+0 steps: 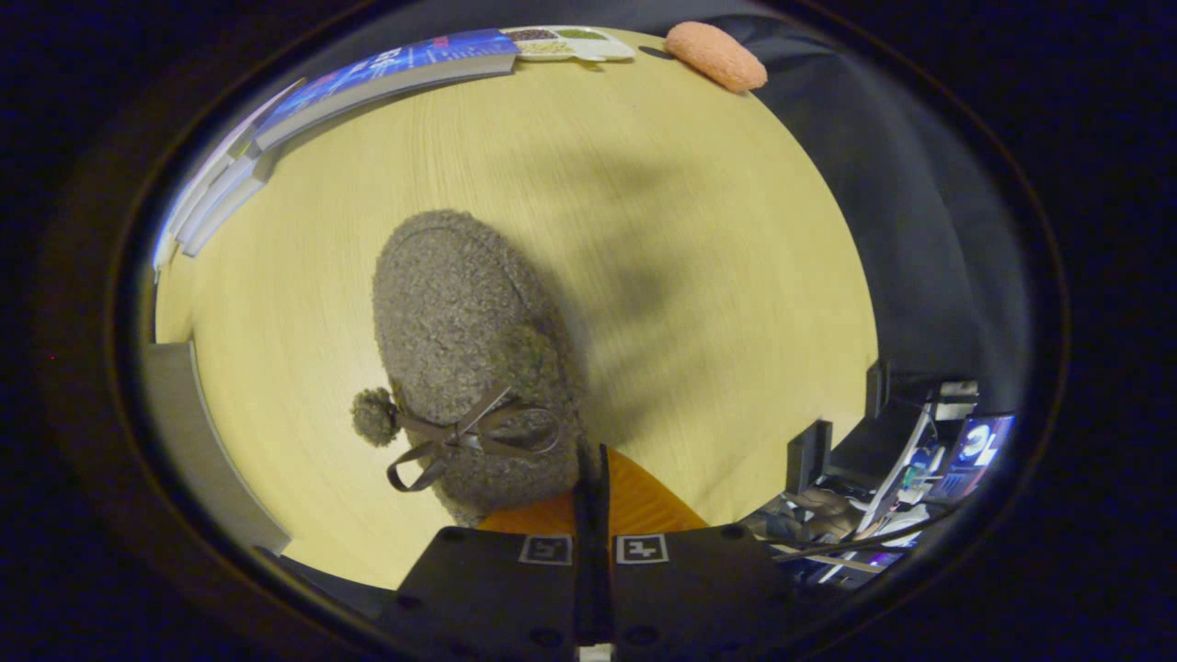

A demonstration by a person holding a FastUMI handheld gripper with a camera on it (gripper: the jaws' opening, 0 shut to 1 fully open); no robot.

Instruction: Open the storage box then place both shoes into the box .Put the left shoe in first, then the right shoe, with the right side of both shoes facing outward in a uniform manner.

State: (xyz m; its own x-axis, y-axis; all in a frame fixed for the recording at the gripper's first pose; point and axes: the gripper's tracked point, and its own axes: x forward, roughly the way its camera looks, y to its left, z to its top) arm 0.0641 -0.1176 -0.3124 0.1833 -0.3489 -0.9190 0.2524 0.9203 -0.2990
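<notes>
Clearly the step in hand is the carrying of 1 shoe, a grey, fuzzy, boucle-textured slipper (464, 340) with a round pompom and a thin grey ribbon bow at its collar. It hangs toe-away just ahead of the gripper (593, 473), over the pale yellow wood-grain table (699, 276), and its shadow falls beside it on the table, which suggests it is lifted rather than resting, though I cannot be sure of that. The gripper's 2 fingers stand pressed almost together, with only a narrow dark slit between them, and they appear to pinch the shoe's orange inner lining (634, 506) at the heel edge; so I judge the gripper closed on the shoe by its collar. Whether this is the left or the right shoe I cannot tell from this angle. A pale grey panel (198, 450) stands at the table's edge to one side of the fingers and may be part of the storage box, but that is a guess. Beyond the shoe, at the far rim of the table, lie a stack of flat blue-and-white printed boards (386, 69), a small white tray (570, 43) with dark and green contents, and a peach-coloured fuzzy oval thing (715, 55), which could be another slipper. The next move calls for keeping the pinch firm while swinging the shoe to the box opening, turning it so its right side faces outward, then lowering it before easing the fingers apart.
</notes>
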